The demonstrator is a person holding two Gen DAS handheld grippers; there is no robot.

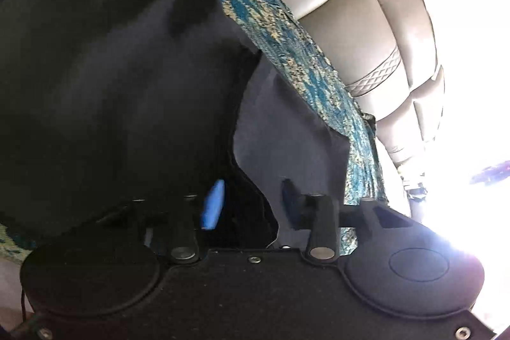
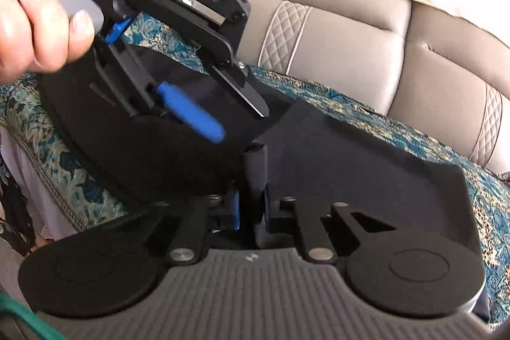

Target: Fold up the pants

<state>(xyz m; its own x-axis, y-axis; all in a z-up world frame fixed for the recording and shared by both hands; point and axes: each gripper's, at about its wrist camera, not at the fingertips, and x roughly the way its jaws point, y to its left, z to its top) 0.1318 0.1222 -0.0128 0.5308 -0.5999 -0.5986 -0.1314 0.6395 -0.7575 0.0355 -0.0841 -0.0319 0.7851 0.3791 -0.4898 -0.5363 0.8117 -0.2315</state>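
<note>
The dark navy pants (image 1: 111, 78) lie on a teal and gold patterned cloth (image 1: 271, 21) over a sofa seat. In the left wrist view my left gripper (image 1: 251, 203) is open, its blue-padded fingers (image 1: 213, 206) wide apart just above a folded edge of the pants, holding nothing. In the right wrist view my right gripper (image 2: 251, 209) is shut on a bunched fold of the pants (image 2: 255, 171). The pants (image 2: 366, 155) spread flat to the right. The left gripper (image 2: 223, 117) shows above them, held in a hand, jaws open.
A beige leather sofa back (image 2: 366, 37) with quilted strips runs behind the cloth (image 2: 398, 129). The cloth hangs over the seat's front edge at the left (image 2: 63, 174). Bright glare fills the right of the left wrist view (image 1: 471, 85).
</note>
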